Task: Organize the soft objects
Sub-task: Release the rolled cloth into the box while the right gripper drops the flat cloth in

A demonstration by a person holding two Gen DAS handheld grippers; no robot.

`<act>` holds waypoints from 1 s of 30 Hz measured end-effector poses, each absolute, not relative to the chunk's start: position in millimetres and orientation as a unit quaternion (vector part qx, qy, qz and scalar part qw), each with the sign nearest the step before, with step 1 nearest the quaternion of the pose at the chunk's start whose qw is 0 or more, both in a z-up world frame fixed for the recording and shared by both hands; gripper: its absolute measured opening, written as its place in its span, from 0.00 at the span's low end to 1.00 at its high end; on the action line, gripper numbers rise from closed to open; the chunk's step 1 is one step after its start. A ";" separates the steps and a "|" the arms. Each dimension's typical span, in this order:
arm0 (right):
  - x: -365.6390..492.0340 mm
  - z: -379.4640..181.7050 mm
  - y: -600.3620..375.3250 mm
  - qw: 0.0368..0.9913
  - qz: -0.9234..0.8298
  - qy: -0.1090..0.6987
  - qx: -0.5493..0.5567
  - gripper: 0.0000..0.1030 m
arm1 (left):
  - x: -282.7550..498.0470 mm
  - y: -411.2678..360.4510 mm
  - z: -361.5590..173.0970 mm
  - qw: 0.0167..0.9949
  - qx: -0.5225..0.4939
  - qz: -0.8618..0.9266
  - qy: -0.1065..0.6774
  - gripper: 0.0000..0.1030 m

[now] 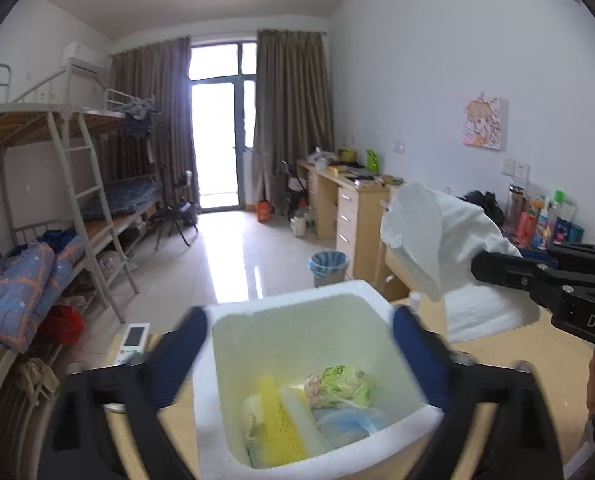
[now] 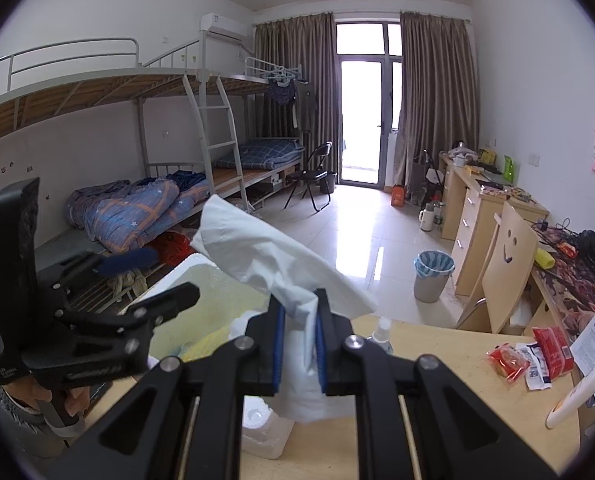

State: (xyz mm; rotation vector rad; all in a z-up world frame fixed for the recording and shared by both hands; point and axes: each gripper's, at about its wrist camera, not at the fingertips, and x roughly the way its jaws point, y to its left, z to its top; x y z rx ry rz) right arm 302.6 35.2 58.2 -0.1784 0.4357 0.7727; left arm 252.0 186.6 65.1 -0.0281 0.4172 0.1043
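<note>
A white foam box (image 1: 213, 396) stands on the wooden table and holds a yellow mesh piece (image 1: 277, 420), a green-printed bag (image 1: 337, 386) and a blue soft item (image 1: 349, 420). My left gripper (image 1: 299, 354) is open, its blue-padded fingers (image 1: 177, 360) either side of the box. My right gripper (image 2: 300, 344) is shut on a white tissue (image 2: 273, 252) and holds it in the air to the right of the box (image 2: 201, 284). The tissue (image 1: 425, 232) and right gripper (image 1: 497, 270) also show in the left wrist view.
On the table lie a white foam block (image 1: 493, 308), a small spray bottle (image 2: 381, 332), red snack packets (image 2: 529, 356), a white bottle (image 2: 577, 388) and a remote control (image 1: 131, 342). A wooden chair (image 2: 505, 272) stands behind the table, a bin (image 2: 431, 274) on the floor.
</note>
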 end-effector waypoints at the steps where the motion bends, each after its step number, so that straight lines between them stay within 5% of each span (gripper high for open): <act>1: 302.6 58.3 35.3 0.900 0.373 0.210 -0.086 0.16 | 250.3 187.4 66.0 0.978 -0.016 0.058 0.200 0.97; 30: 302.7 48.0 70.4 0.870 0.423 0.236 -0.091 0.16 | 199.9 217.9 87.7 0.973 -0.019 0.170 0.152 0.99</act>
